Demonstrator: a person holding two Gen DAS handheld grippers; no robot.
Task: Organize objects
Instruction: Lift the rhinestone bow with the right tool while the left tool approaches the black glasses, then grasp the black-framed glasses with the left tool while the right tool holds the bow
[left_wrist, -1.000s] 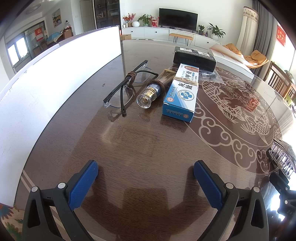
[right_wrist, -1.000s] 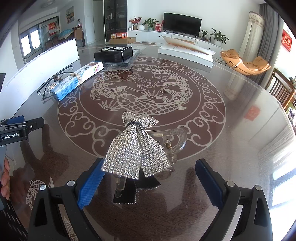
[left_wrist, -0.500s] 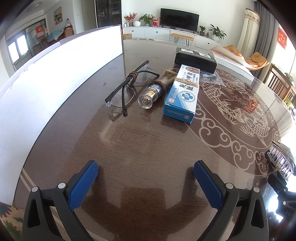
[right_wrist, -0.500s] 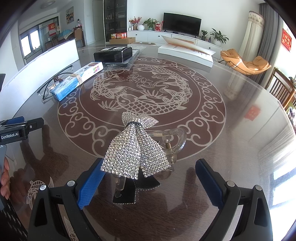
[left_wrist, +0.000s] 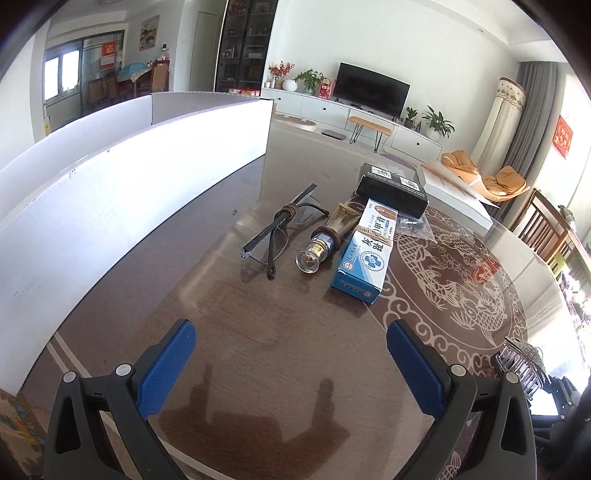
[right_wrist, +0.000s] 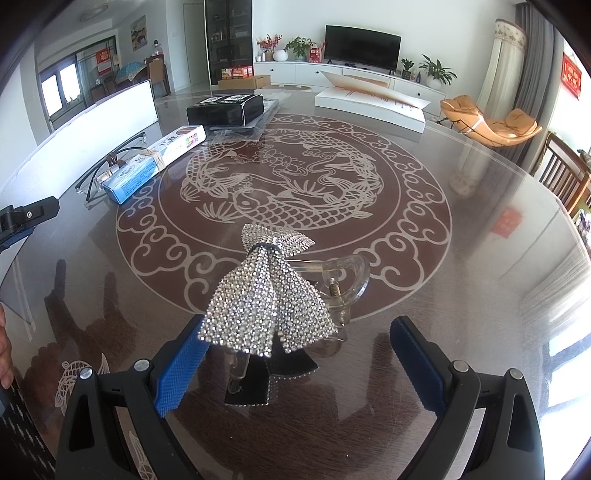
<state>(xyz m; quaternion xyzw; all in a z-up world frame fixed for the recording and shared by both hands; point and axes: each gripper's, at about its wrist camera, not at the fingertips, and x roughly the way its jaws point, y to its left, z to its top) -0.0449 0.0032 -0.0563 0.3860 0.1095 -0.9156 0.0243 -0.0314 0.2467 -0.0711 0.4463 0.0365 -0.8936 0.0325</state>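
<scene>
A glossy, glass-like finish is being shown by the table (right_wrist: 461, 229), with window light and the gripper shadows being mirrored over dark wood grain and a pale fish pattern. The hair clip (right_wrist: 271, 295) is being covered by a rough, sparkling layer of tiny rhinestones, while its claw is being seen as clear, smooth plastic. Smooth printed cardboard is being presented by the blue and white box (left_wrist: 364, 254). The glasses (left_wrist: 275, 230) are being framed in matt black plastic. Shiny metal and clear glass are being shown at the small bottle (left_wrist: 317, 251). Textured blue pads (right_wrist: 181, 369) are being carried on matt black plastic fingers.
</scene>
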